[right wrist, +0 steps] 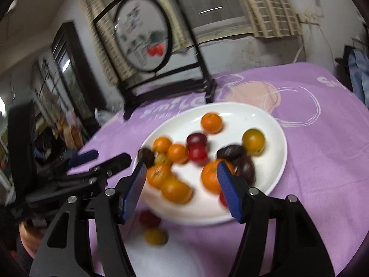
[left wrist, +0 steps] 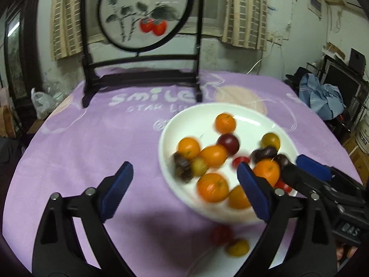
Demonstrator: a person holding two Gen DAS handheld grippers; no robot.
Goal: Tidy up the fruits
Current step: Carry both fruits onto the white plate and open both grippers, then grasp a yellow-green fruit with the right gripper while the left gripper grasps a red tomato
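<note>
A white plate point(left wrist: 196, 117) point(right wrist: 274, 161) on the purple cloth holds several oranges point(left wrist: 225, 122) point(right wrist: 211, 122), a dark red plum point(left wrist: 228, 143) point(right wrist: 196, 139), a yellow-green fruit point(left wrist: 270, 140) point(right wrist: 253, 141), small red fruits and dark brown dates point(right wrist: 231, 151). A red fruit point(left wrist: 221, 234) point(right wrist: 149, 218) and a yellow fruit point(left wrist: 238, 247) point(right wrist: 156, 236) lie on the cloth in front of the plate. My left gripper point(left wrist: 184, 187) is open and empty over the plate's near left rim. My right gripper point(right wrist: 182, 187) is open and empty over the plate's near edge; it also shows in the left wrist view point(left wrist: 297, 164).
A black wooden stand with a round painted screen point(left wrist: 144, 11) point(right wrist: 143, 34) stands at the table's far side. A white plastic bag point(left wrist: 42, 102) lies off the left edge. Blue cloth point(left wrist: 320, 97) and clutter sit at the right.
</note>
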